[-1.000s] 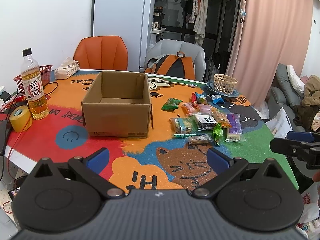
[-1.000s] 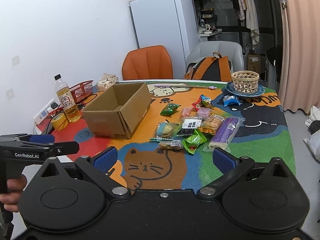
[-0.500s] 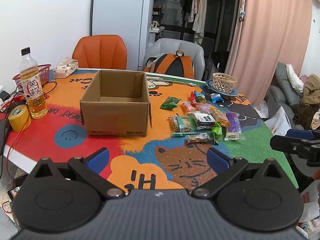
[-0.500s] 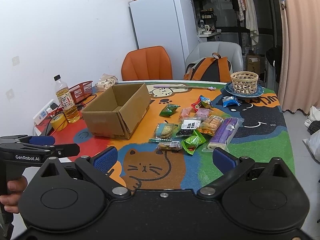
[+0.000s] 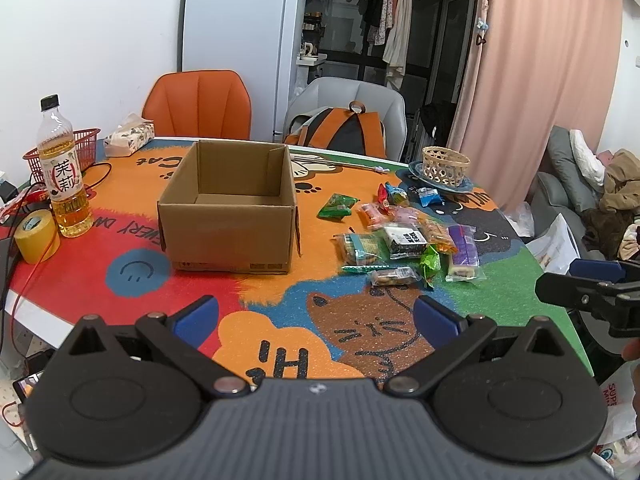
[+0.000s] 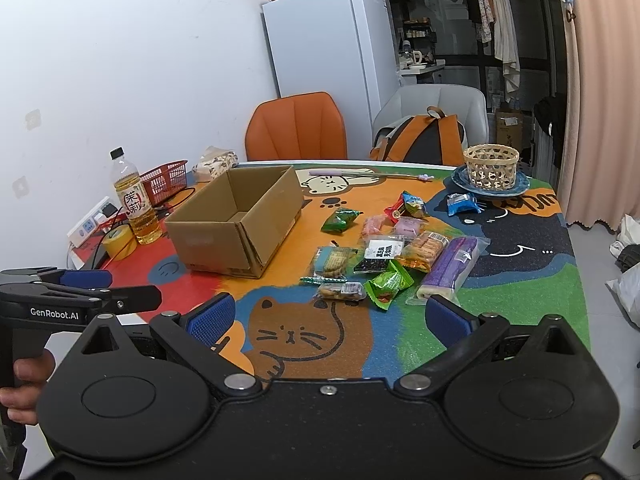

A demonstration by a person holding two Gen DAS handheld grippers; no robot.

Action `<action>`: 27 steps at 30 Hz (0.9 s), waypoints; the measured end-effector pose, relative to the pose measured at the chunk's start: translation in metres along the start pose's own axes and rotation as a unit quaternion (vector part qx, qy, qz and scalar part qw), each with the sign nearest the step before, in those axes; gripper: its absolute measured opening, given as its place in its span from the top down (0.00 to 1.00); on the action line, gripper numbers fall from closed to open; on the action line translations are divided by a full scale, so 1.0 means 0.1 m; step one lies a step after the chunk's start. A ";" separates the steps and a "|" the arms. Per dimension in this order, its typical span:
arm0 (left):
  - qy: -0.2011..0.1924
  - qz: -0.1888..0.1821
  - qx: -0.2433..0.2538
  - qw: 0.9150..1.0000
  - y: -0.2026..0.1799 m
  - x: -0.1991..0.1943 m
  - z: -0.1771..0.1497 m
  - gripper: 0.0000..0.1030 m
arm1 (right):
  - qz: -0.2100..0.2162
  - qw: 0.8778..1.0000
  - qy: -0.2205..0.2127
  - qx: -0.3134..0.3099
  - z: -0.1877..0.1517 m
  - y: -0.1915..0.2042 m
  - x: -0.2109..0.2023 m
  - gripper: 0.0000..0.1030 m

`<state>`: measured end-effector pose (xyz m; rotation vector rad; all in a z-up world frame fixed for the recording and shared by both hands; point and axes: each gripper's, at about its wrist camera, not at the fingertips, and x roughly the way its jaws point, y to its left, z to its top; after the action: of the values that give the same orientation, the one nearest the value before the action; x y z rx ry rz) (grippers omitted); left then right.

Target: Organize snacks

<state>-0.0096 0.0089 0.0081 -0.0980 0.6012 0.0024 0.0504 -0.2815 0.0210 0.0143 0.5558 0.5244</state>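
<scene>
Right wrist: snacks (image 6: 384,256) beyond claw (image 6: 326,318).

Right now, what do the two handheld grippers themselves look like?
Both look alike: black plastic bodies with two round discs, silver pivot screws and angled linkage arms ending in blue pads. The left gripper has a ribbed grey-black top; seen side-on from the right wrist it carries white "GenRobot.AI" lettering. The right gripper is smooth black. No cables or sleeves are visible.

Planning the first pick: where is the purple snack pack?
In the right wrist view, the purple snack pack lies at the snack pile's right edge, beside the orange cracker bag.
</scene>
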 end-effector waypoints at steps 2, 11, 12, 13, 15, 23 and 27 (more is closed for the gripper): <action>-0.001 0.000 0.001 1.000 0.00 0.00 0.00 0.00 | 0.001 1.000 -0.001 0.000 0.00 0.00 0.00 0.00; -0.001 -0.001 0.000 1.000 0.00 -0.01 0.02 0.00 | -0.001 1.000 0.000 0.000 0.00 -0.02 -0.01 0.00; -0.002 0.000 -0.001 1.000 0.01 -0.01 0.02 0.00 | 0.000 1.000 -0.001 0.000 0.00 -0.01 -0.01 0.00; -0.002 -0.001 -0.001 1.000 0.01 -0.01 0.02 0.00 | 0.000 1.000 -0.001 0.000 0.00 -0.02 -0.01 0.00; -0.002 0.000 -0.001 1.000 0.01 -0.01 0.02 0.00 | 0.000 1.000 -0.001 0.000 0.00 -0.03 -0.01 0.00; -0.005 -0.004 -0.001 1.000 0.00 -0.01 0.03 0.00 | -0.001 1.000 -0.001 0.000 -0.01 -0.04 0.00 0.00; -0.004 -0.012 -0.005 1.000 -0.01 0.01 0.03 0.00 | -0.003 1.000 0.001 0.004 -0.02 -0.06 0.03 0.00</action>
<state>-0.0067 0.0079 0.0099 -0.1152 0.5928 -0.0169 0.0539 -0.2858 0.0170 0.0195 0.5594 0.5158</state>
